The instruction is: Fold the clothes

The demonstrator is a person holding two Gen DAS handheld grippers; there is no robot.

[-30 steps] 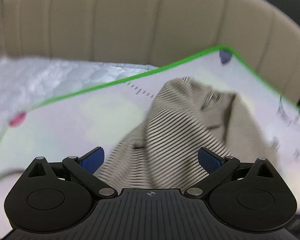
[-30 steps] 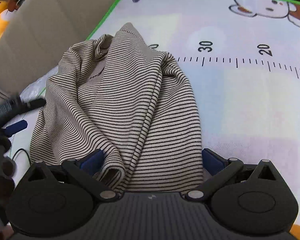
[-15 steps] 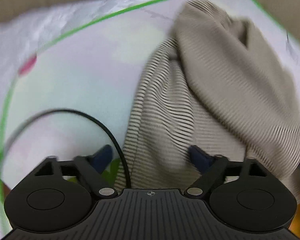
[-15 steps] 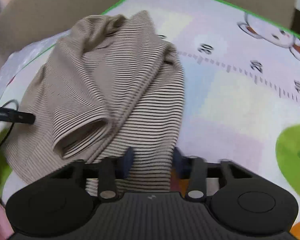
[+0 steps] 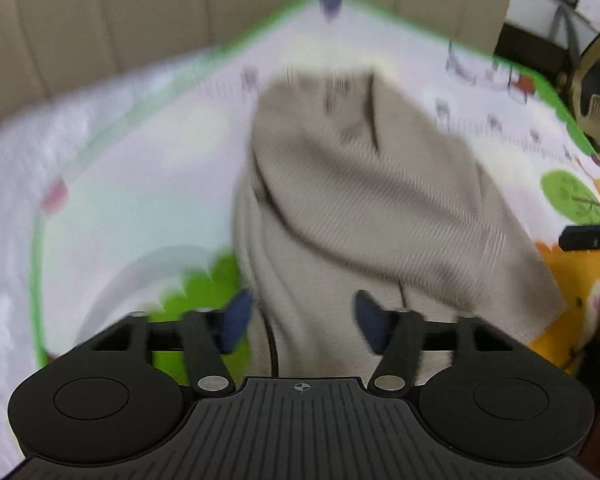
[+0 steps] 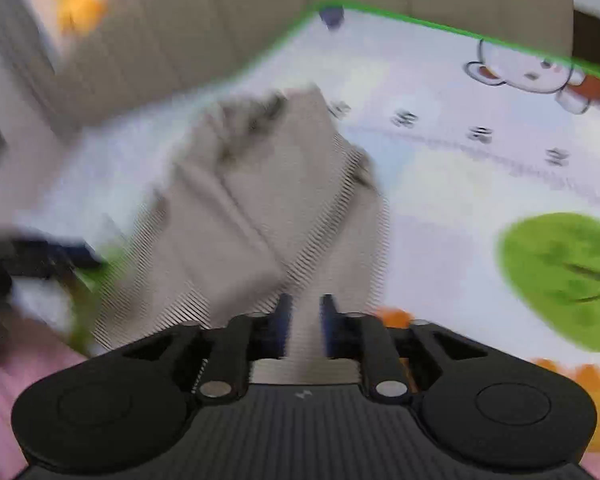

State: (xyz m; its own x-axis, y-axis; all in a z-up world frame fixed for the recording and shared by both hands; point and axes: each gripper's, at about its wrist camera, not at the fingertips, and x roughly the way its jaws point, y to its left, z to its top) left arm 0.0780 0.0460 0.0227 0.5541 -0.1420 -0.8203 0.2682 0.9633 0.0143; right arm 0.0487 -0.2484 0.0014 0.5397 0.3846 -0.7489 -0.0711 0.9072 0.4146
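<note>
A beige shirt with thin dark stripes (image 5: 360, 200) lies bunched on a child's play mat (image 5: 140, 184) with a green border. In the left wrist view my left gripper (image 5: 302, 316) is open, its blue pads either side of the shirt's near hem. In the right wrist view the shirt (image 6: 260, 200) lies ahead, and my right gripper (image 6: 303, 320) is shut on the shirt's near hem, with cloth between its blue pads. Both views are blurred by motion.
A beige padded sofa back (image 5: 180, 12) stands behind the mat. A black cable (image 5: 272, 344) runs under the left gripper. The mat shows a ruler print, a cartoon animal (image 6: 532, 72) and a green tree (image 6: 560, 276). The other gripper shows at the left edge (image 6: 28, 252).
The right gripper has closed from wide open onto the shirt's hem. The left gripper has swung over the shirt and its jaws have narrowed somewhat. The shirt has been dragged and bunched.
</note>
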